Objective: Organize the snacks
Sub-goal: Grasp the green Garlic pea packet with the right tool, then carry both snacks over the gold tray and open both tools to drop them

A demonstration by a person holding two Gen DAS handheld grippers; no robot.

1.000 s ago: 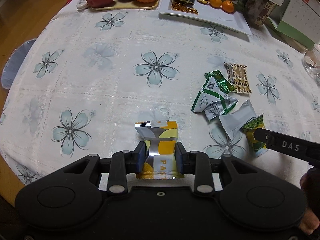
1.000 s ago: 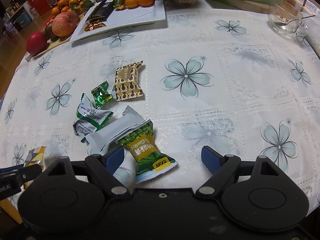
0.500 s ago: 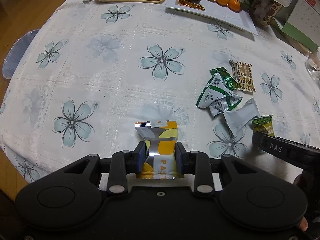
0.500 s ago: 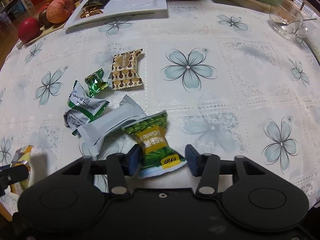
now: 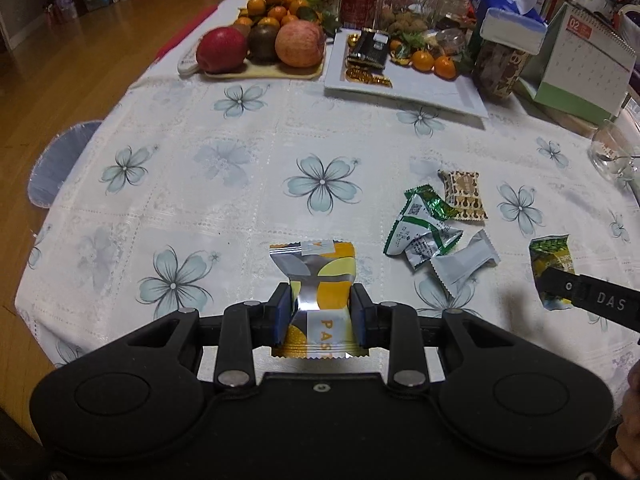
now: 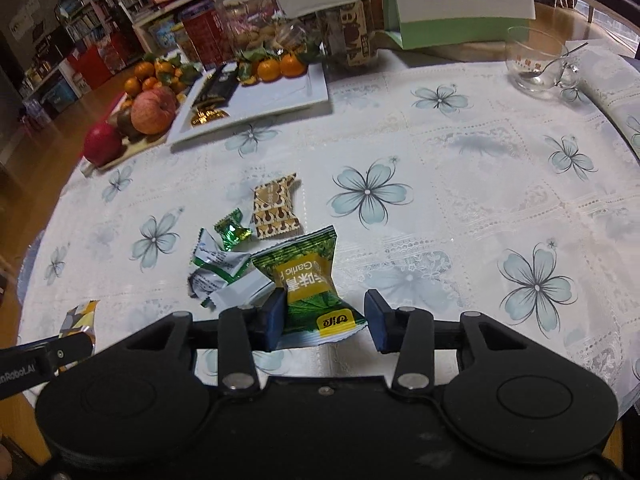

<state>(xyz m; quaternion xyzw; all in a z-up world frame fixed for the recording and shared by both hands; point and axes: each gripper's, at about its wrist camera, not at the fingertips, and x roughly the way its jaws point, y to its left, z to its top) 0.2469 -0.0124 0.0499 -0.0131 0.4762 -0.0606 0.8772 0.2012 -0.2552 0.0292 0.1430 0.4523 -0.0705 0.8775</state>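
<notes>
My left gripper (image 5: 319, 314) is shut on an orange and silver snack packet (image 5: 316, 292), held above the flowered tablecloth. My right gripper (image 6: 326, 320) is shut on a green garlic snack packet (image 6: 310, 280), lifted off the table; it also shows in the left wrist view (image 5: 552, 268). Left on the cloth are a brown patterned packet (image 6: 276, 208), a small green candy (image 6: 232, 232), a green and white packet (image 6: 216, 266) and a plain white packet (image 6: 236, 294). A white rectangular plate (image 6: 280, 96) with snacks and tangerines stands at the far side.
A tray of apples and fruit (image 5: 260, 46) stands at the back left beside the plate. Jars, a tissue box and a desk calendar (image 5: 580, 68) line the back. A glass cup with a spoon (image 6: 540, 64) stands at the far right. The table edge is near on the left.
My right gripper closed on the green garlic packet and lifted it off the table. Both grippers rose and tilted up, so more of the far side shows.
</notes>
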